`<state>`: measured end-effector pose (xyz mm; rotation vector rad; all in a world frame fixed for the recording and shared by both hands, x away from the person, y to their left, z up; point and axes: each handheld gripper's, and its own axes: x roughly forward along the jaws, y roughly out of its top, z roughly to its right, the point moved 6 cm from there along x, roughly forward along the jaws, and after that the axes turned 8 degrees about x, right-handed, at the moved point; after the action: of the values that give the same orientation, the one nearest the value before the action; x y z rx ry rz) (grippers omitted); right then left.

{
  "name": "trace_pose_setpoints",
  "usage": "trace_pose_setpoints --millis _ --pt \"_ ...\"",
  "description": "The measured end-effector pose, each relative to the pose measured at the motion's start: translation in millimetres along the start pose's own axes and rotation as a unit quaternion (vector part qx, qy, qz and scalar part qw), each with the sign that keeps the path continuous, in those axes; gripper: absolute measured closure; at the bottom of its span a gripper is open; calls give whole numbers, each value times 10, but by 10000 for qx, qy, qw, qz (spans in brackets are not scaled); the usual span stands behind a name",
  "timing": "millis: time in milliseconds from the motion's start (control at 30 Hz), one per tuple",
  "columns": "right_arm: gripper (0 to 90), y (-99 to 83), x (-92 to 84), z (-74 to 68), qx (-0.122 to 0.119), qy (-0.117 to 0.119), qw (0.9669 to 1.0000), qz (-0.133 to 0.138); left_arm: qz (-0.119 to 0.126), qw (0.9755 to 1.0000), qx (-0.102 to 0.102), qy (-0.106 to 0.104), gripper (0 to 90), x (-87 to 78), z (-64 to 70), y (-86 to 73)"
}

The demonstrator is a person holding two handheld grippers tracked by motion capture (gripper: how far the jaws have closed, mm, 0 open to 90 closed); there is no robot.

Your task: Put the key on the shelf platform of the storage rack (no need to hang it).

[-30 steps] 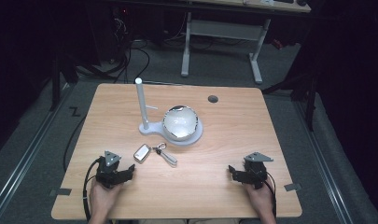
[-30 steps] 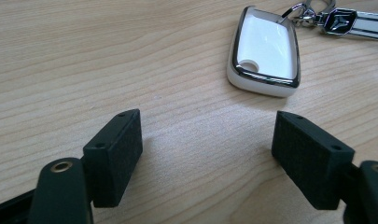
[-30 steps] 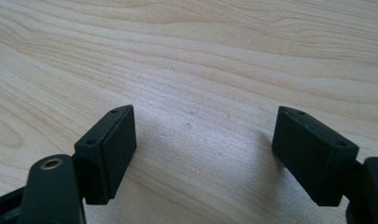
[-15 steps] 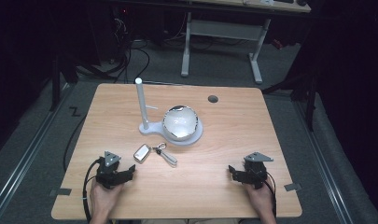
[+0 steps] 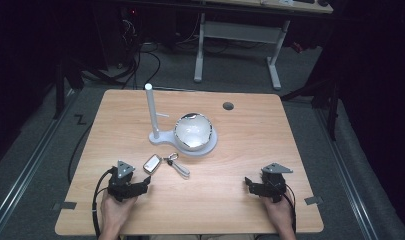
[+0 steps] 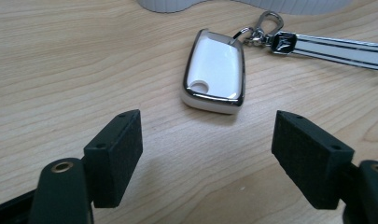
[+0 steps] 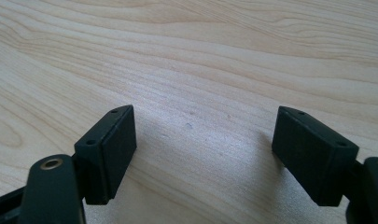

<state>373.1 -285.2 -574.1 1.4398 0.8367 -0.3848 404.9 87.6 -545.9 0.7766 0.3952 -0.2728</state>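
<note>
**White key fob ahead of my left gripper**

White and chrome-edged, the key fob (image 6: 214,70) lies flat on the counter (image 5: 290,150), its strap (image 6: 336,46) trailing away beside the bowl stand (image 5: 190,135). My left gripper (image 6: 207,154) sits just short of the fob, jaws spread, holding nothing. My right gripper (image 7: 203,154) rests well apart from the fob, also spread over bare wood.

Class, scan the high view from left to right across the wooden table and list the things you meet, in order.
Left gripper → white silver-edged key fob → grey strap on its ring → shiny silver bowl → round dark table hole → right gripper.
</note>
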Motion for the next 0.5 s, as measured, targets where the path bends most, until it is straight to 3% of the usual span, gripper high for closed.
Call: trace_pose_setpoints --millis 500 --pt "222 0 0 0 0 1 10000 -1 -46 9997 222 -87 242 95 224 -57"
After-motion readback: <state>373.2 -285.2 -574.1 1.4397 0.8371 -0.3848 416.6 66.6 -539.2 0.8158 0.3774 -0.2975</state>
